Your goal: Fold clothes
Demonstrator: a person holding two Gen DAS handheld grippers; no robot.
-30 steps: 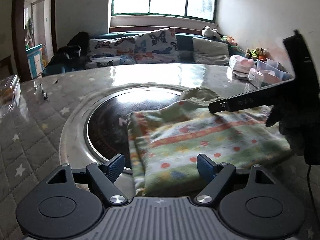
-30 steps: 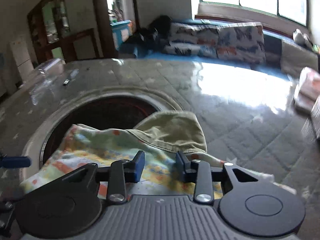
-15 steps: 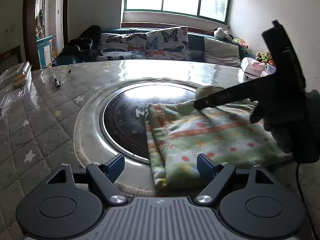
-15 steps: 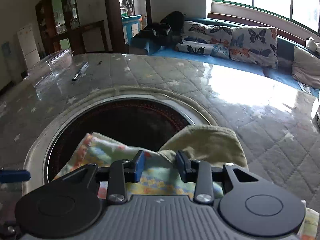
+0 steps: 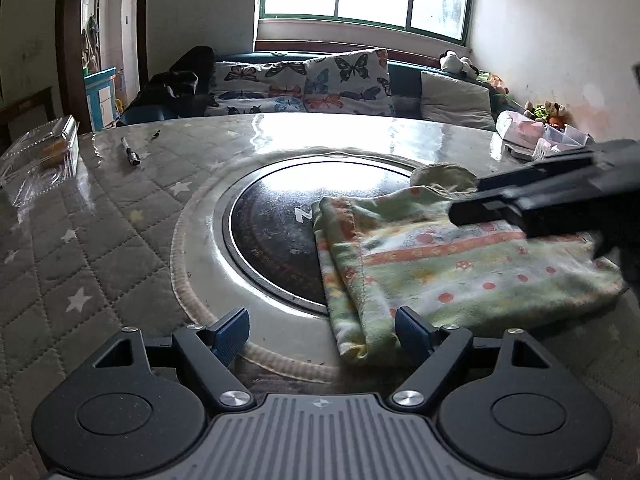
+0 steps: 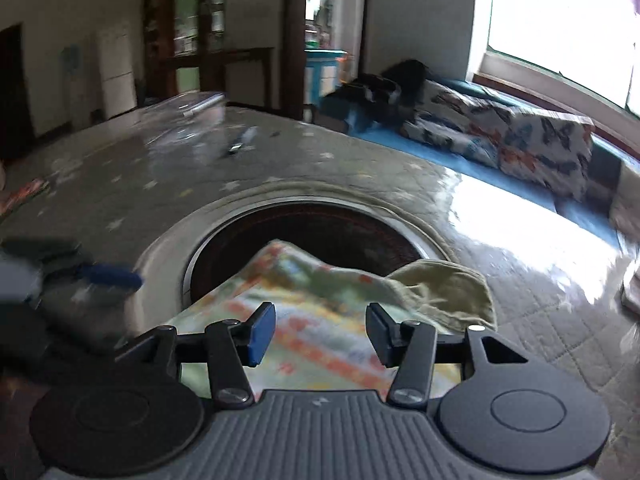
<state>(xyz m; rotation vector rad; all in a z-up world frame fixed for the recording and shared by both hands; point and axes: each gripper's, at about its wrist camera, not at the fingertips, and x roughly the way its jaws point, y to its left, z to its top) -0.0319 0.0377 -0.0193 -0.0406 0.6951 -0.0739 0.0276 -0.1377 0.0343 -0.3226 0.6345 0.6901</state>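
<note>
A folded green garment (image 5: 460, 272) with orange stripes and dots lies flat, half on the table's quilted cover and half over the dark round inset (image 5: 272, 236). Its olive part (image 5: 440, 174) sticks out at the far side. My left gripper (image 5: 322, 334) is open and low over the table, the garment's near corner just beside its right fingertip (image 5: 414, 334). My right gripper (image 6: 320, 334) is open above the garment (image 6: 312, 300) with nothing between its fingers. Its black body (image 5: 540, 200) hangs over the garment's right part in the left wrist view. The right wrist view is motion-blurred.
A black pen (image 5: 130, 152) and a clear plastic box (image 5: 44, 152) lie at the table's far left. Small boxes (image 5: 528, 136) stand at the far right edge. Behind the table is a sofa with butterfly cushions (image 5: 320, 84).
My left gripper has drawn back and to the left, so the garment now sits off its right finger. The right gripper has swung left and lower over the garment, its fingers slightly wider apart.
</note>
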